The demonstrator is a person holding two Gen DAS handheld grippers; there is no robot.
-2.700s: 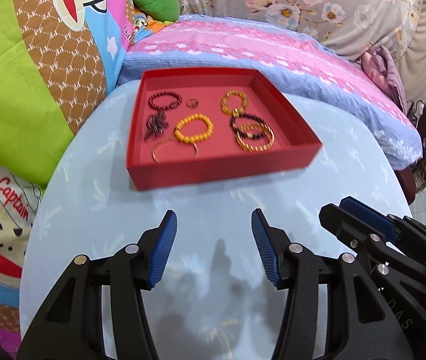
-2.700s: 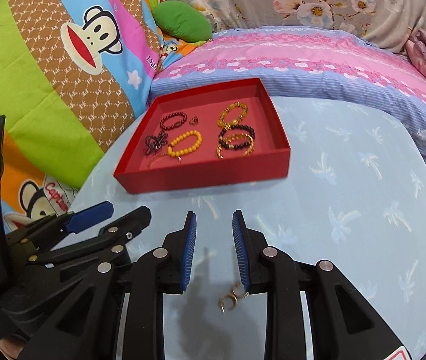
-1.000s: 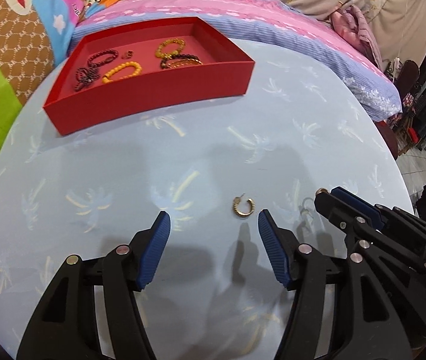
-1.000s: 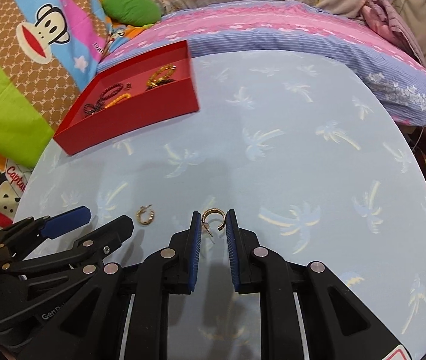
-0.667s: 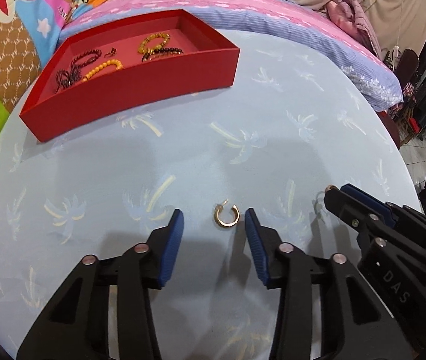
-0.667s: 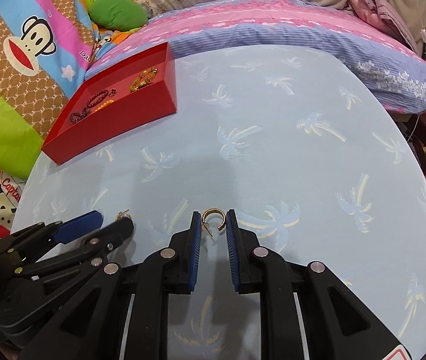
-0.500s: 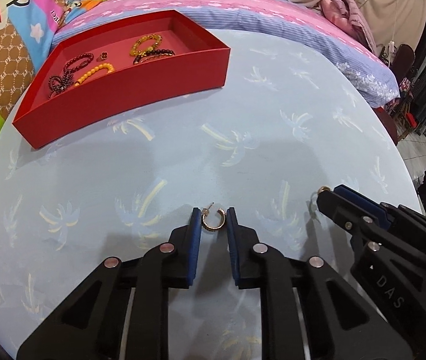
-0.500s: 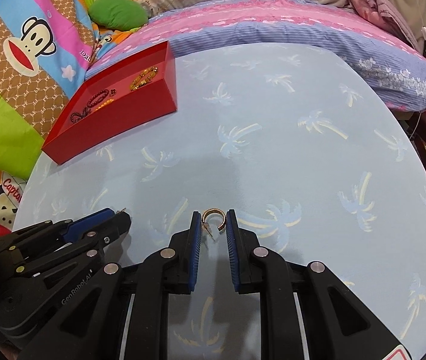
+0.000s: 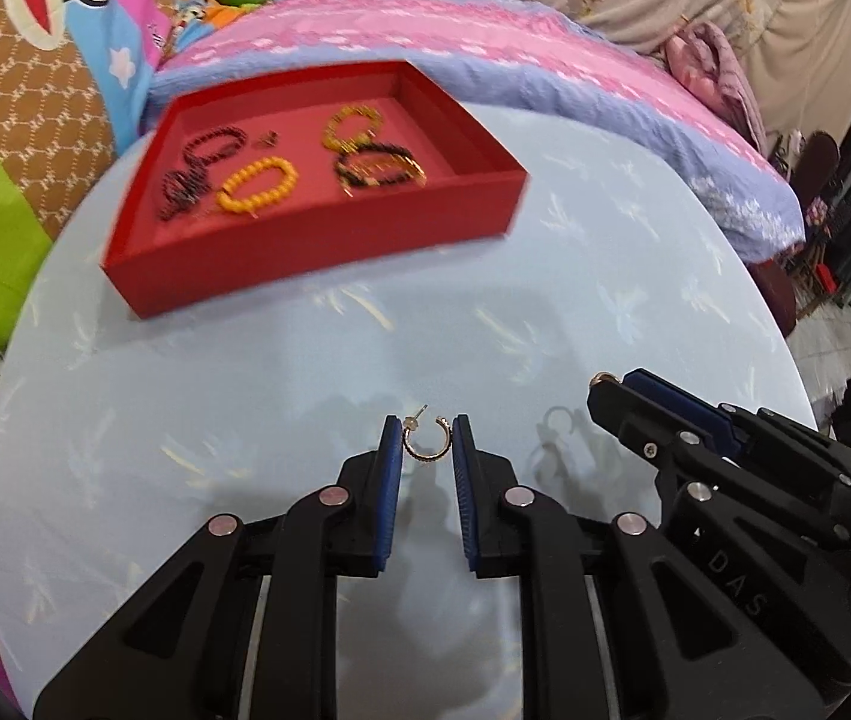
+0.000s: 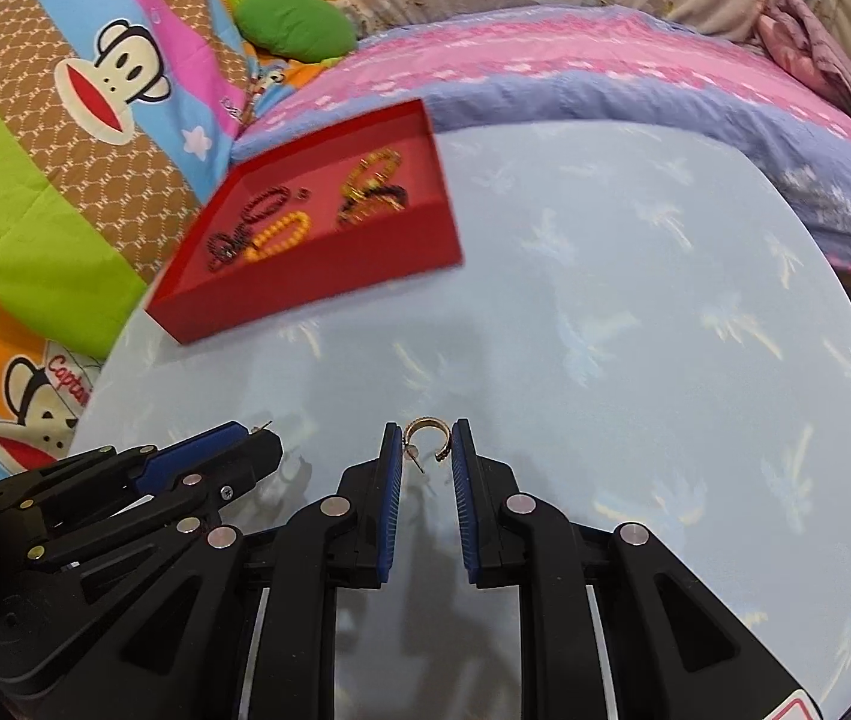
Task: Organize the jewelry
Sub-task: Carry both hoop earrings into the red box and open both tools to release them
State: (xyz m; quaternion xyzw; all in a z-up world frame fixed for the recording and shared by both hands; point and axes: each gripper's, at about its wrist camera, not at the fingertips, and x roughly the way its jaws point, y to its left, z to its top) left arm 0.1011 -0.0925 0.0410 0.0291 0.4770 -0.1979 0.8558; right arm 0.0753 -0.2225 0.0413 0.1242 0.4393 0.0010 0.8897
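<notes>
1. Two hoop earrings are clamped, one (image 9: 427, 443) in my left jaws (image 9: 428, 441), the other (image 10: 425, 441) in my right jaws (image 10: 425, 444), both short of the red tray (image 9: 329, 252).
2. Next, I judge: carry both over the tray's near wall, then release among the bracelets (image 9: 257, 192).

2 gold hoop earrings, each open-ended with a thin post, both clear of the table. First hoop earring (image 9: 426, 443) sits gap-up, post at upper left, pinched across its width between blue pads. Second hoop earring (image 10: 429, 437) sits arch-up, post slanting down, likewise pinched. Red tray (image 9: 317, 252) lies farther back on the pale blue cloth, holding a yellow bead bracelet (image 9: 257, 185), dark bead bracelets (image 9: 200, 171), a gold bracelet (image 9: 353, 126) and a black-and-gold pair (image 9: 380, 168).
</notes>
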